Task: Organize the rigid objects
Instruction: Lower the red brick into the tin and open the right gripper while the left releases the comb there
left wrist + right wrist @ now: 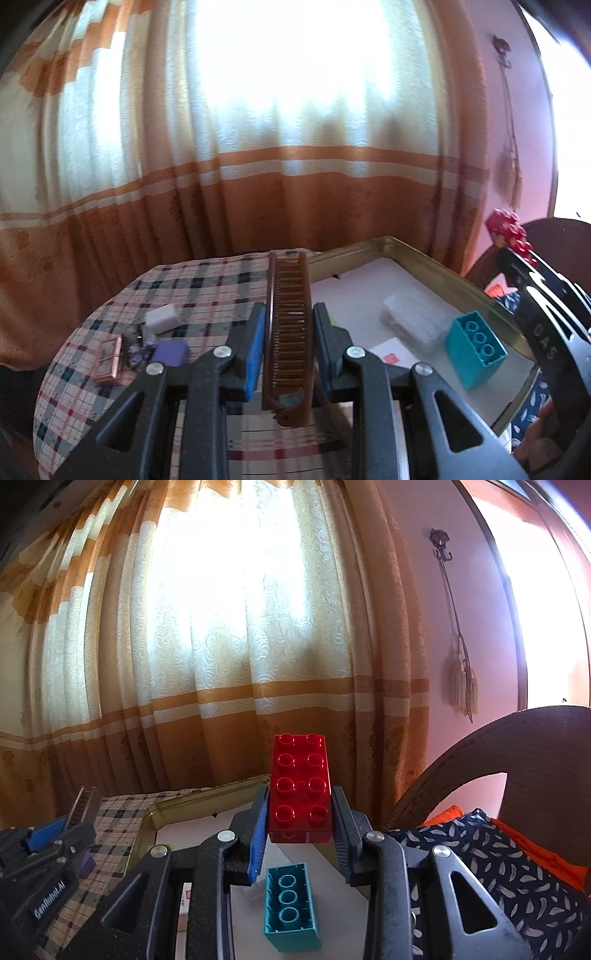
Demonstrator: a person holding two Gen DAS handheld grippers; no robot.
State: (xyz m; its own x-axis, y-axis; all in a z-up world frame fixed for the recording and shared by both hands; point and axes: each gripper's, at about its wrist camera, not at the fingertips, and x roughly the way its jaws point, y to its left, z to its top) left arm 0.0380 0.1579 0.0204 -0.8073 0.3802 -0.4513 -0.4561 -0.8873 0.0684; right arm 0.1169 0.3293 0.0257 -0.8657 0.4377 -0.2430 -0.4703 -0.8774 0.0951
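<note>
We carry two items at once toward the metal tray [388, 245], our landmark for everything here. Our left gripper [289, 341] is clamped on a brown folding comb [289, 325], pads on its flat sides, the comb running lengthwise out past the fingertips, just left of the tray's near corner. A side grip probably keeps the long, thin plastic from twisting. Teeth look fine and ridged, body glossy.

Our right gripper [300, 814] pinches a red building brick [300, 786] across its narrow width, studs up, held above the tray. Hard shiny plastic, eight round studs, boxy.

Inside the tray: a teal building brick [290, 904] lying hollow side up, tubes showing, and a clear plastic box [413, 321] beside it. The tray floor is white, its rim brassy.

Left of the tray, on the checked tablecloth [207, 280]: a white block [161, 317], a purple block [170, 350], a small copper-coloured case [109, 363].
</note>
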